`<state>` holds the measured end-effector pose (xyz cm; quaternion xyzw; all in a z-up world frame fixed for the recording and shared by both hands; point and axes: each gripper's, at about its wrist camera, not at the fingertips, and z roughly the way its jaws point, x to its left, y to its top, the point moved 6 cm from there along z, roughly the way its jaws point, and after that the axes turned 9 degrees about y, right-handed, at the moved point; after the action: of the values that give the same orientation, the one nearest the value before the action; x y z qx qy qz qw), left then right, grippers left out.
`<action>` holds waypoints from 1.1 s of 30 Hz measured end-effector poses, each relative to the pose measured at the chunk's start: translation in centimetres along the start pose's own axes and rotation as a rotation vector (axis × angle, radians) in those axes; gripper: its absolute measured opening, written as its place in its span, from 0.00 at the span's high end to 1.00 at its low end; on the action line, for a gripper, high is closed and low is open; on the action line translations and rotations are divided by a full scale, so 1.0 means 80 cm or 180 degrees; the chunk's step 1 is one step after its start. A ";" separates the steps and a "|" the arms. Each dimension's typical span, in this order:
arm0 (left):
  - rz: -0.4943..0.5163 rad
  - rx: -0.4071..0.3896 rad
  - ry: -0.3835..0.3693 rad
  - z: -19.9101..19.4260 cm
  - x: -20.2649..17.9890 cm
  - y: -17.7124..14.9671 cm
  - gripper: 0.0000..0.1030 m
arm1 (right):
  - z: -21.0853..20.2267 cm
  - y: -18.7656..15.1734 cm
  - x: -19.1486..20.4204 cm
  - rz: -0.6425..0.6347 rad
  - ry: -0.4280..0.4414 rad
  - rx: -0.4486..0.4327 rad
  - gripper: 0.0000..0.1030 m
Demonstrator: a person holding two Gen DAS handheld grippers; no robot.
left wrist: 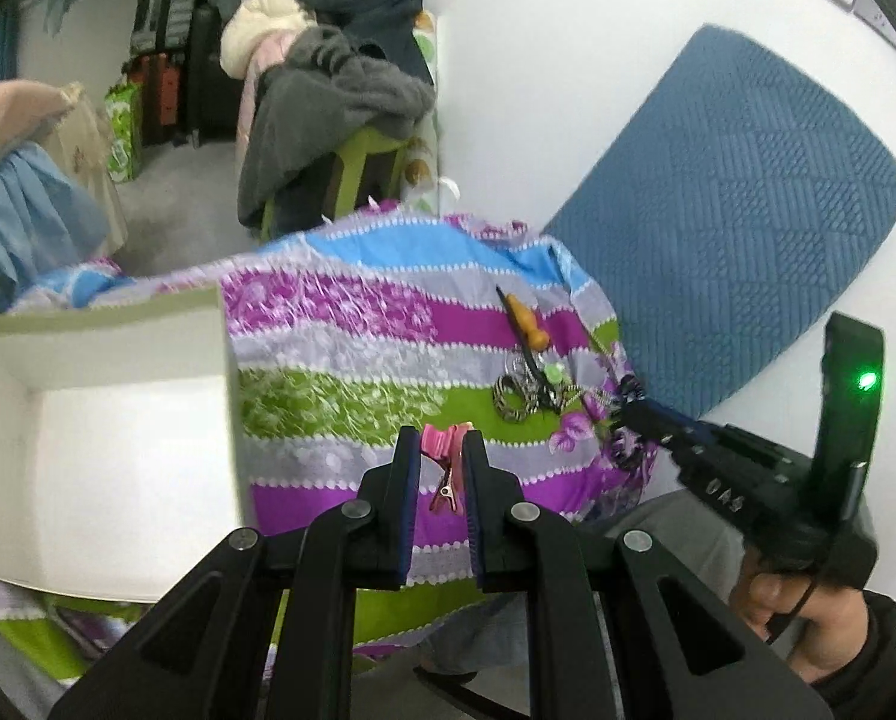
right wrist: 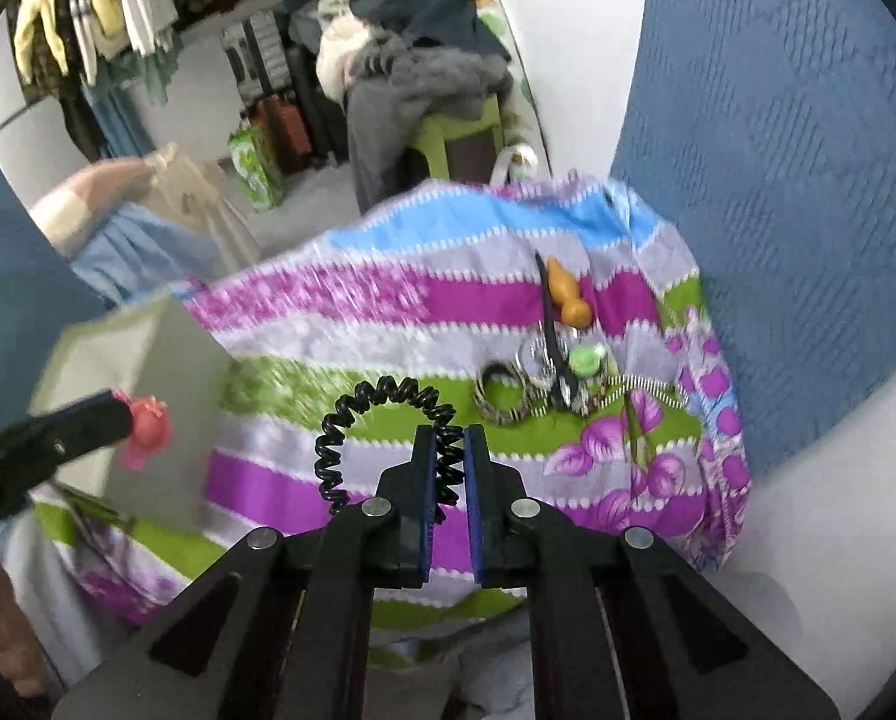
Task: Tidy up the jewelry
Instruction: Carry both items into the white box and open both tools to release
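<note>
My left gripper (left wrist: 441, 441) is shut on a pink hair clip (left wrist: 444, 462) and holds it above the striped cloth, just right of a white open box (left wrist: 105, 456). From the right wrist view the clip (right wrist: 144, 423) hangs beside the box (right wrist: 165, 414). My right gripper (right wrist: 449, 438) is shut on a black spiral hair tie (right wrist: 351, 426) above the cloth. In the left wrist view the right gripper (left wrist: 619, 417) hovers by a pile of jewelry (left wrist: 529, 390): patterned bangles (right wrist: 502, 402), a green piece (right wrist: 586, 360) and an orange clip (right wrist: 568, 294).
A striped purple, green and blue cloth (left wrist: 351, 360) covers the low surface. A blue textured mat (left wrist: 748, 210) leans on the white wall at the right. A chair heaped with clothes (left wrist: 339, 96) and suitcases stand behind.
</note>
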<state>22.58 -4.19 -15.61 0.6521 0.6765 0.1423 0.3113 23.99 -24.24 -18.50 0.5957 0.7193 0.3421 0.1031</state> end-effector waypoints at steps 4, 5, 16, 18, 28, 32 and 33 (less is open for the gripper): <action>-0.0011 -0.0128 0.0042 -0.039 0.008 0.023 0.88 | -0.037 0.036 0.025 -0.0074 0.0051 -0.0182 0.93; -0.0009 -0.0168 0.0055 -0.050 0.010 0.030 0.88 | -0.046 0.045 0.034 -0.0101 0.0071 -0.0229 0.93; -0.0037 -0.0566 0.0156 -0.154 0.049 0.086 0.87 | -0.104 0.110 0.131 -0.0452 0.0330 -0.0558 0.93; -0.0022 -0.0615 0.0208 -0.168 0.061 0.090 0.87 | -0.107 0.116 0.150 -0.0459 0.0416 -0.0582 0.93; -0.0122 -0.0673 0.0453 -0.193 0.142 0.079 0.87 | -0.075 0.114 0.233 -0.0631 0.0647 -0.0559 0.93; -0.0251 -0.0533 0.0481 -0.174 0.184 0.055 0.87 | -0.034 0.098 0.257 -0.0685 0.0707 -0.0363 0.93; -0.0274 -0.0507 0.0505 -0.169 0.192 0.050 0.87 | -0.023 0.092 0.263 -0.0712 0.0714 -0.0305 0.93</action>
<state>18.25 14.03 -6.45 0.5824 0.7129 0.2332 0.3134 23.12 -5.00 -7.18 0.4645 0.7710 0.4268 0.0878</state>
